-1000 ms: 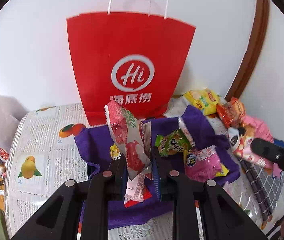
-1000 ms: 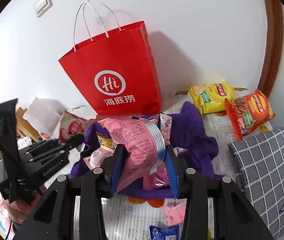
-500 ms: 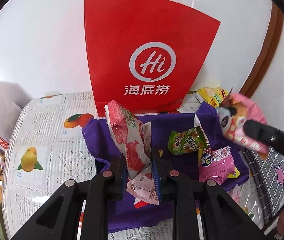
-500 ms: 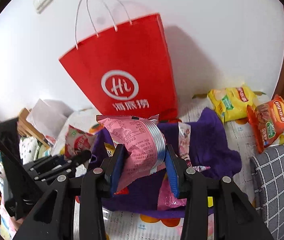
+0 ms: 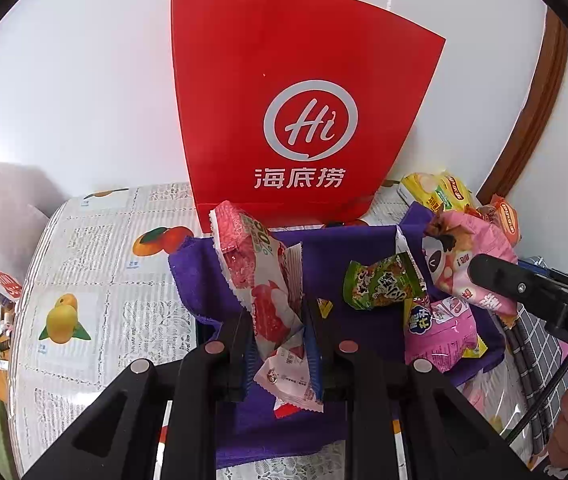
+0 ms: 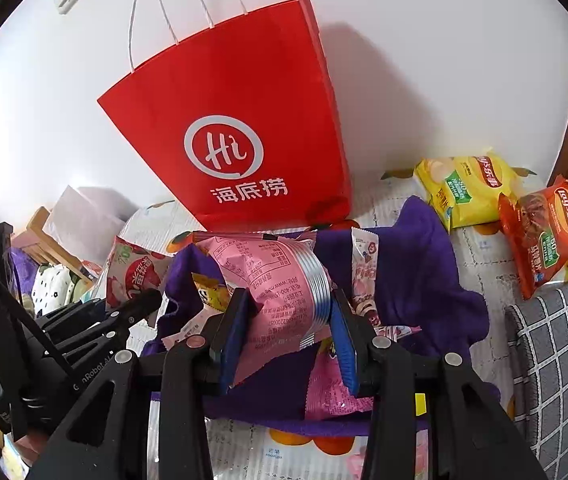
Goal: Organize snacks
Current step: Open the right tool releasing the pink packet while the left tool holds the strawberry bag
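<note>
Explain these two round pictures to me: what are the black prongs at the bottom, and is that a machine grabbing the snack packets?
No machine here: a person holds a hand tool in each hand, and each tool has two black fingers that pinch like tongs. A wide-angle camera on each tool looks along its fingers, which is why the pictures are round and bent.

One picture is from the left gripper. It is shut on a red and white snack packet. The other is from the right gripper, shut on a pink snack bag.

Both hover over a purple cloth on a table with a fruit-print cover. More small packets lie on the cloth. A red paper bag stands against the wall, and yellow and orange chip bags lie to its right.
</note>
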A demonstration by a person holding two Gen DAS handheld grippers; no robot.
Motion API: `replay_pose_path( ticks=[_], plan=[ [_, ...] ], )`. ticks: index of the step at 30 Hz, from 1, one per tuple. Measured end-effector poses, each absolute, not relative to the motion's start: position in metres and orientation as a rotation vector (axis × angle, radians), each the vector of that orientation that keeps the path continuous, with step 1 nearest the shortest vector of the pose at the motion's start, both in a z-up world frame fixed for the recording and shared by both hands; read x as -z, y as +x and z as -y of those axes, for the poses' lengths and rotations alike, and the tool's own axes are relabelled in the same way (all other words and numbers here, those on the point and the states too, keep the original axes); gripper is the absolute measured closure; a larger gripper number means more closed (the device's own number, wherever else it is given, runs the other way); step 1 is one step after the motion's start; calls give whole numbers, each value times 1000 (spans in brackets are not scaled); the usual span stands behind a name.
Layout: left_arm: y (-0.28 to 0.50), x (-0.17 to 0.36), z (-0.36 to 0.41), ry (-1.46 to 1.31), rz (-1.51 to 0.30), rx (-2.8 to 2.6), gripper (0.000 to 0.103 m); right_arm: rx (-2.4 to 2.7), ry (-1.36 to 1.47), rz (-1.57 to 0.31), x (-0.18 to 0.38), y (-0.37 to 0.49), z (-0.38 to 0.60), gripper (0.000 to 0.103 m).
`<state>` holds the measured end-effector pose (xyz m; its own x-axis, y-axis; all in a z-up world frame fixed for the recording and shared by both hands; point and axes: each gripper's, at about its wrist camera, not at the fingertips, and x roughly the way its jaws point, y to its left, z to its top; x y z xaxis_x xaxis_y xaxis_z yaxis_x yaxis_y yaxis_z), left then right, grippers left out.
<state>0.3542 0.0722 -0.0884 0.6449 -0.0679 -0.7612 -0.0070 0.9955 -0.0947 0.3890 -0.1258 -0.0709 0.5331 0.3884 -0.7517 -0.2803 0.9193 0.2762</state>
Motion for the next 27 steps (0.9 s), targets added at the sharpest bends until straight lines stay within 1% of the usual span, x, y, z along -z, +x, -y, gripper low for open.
replay_pose_path(
  ticks=[14,27],
  plan=[
    [353,89,-55,-49,-866,36,83,-362,104,-924,74,389,127,63],
    [352,87,-59,-63,-865,31,83,-352,101,-942,79,392,129,63]
  ],
)
